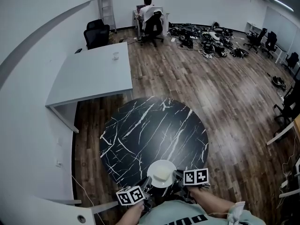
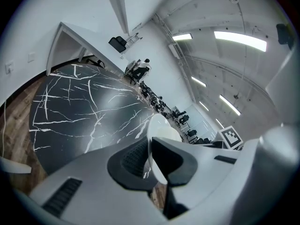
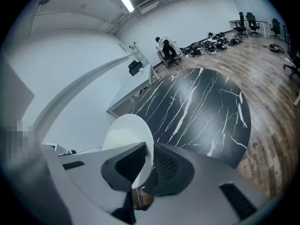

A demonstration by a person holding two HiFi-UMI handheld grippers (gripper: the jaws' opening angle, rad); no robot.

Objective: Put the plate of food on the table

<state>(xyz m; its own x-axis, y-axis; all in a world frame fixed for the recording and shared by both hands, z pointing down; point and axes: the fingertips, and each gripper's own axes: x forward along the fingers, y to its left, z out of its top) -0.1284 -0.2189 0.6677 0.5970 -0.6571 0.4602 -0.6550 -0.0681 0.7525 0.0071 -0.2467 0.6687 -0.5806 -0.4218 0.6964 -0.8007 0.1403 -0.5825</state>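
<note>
A white plate (image 1: 161, 174) with a pale lump of food (image 1: 161, 173) on it hangs over the near edge of the round black marble table (image 1: 154, 135). My left gripper (image 1: 146, 185) is shut on the plate's left rim (image 2: 151, 146). On the opposite side my right gripper (image 1: 178, 176) is shut on the plate's right rim (image 3: 149, 159). In the left gripper view the plate (image 2: 161, 128) rises between the jaws; in the right gripper view the plate (image 3: 126, 132) stands edge-on. Whether the plate touches the table I cannot tell.
A long white desk (image 1: 91, 71) with a small cup (image 1: 115, 56) stands beyond the round table at left. Black office chairs (image 1: 96, 34) sit behind it. A person (image 1: 149, 13) sits at a far desk. Cables and gear (image 1: 206, 39) litter the wooden floor at right.
</note>
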